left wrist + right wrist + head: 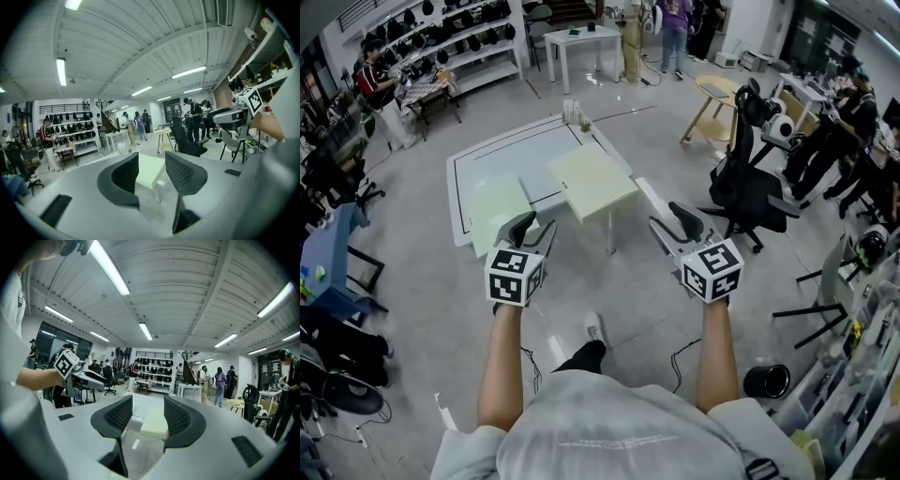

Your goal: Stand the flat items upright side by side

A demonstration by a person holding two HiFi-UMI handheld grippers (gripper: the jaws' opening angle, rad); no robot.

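Both my claws are apart and hold nothing. My left claw (pixel 532 225) and my right claw (pixel 670 217) hang in front of the near edge of the white worktop (pixel 502 155), not touching it. In the left gripper view the left claw (pixel 151 164) stands open with only air between its pads. The right gripper view shows the same for the right claw (pixel 147 408). A pale slab shows far behind each gap, but it is not inside the gap.

The things for the task are two pale yellow-green flat boards. The left board (pixel 497 202) lies flat near the front left part of the worktop. The right board (pixel 591 181) lies just beside it, turned a little, and its near corner reaches out over the edge.

I judge they are thin, light and rather stiff, perhaps foam or card, with a smooth face that may slip. I would take the right board first at the overhanging corner, one pad above and one below, because there I can get under it. The left board gives less room, so I would perhaps slide it to the edge first. On such a thin edge a board will fall easily, so one claw should steady it.
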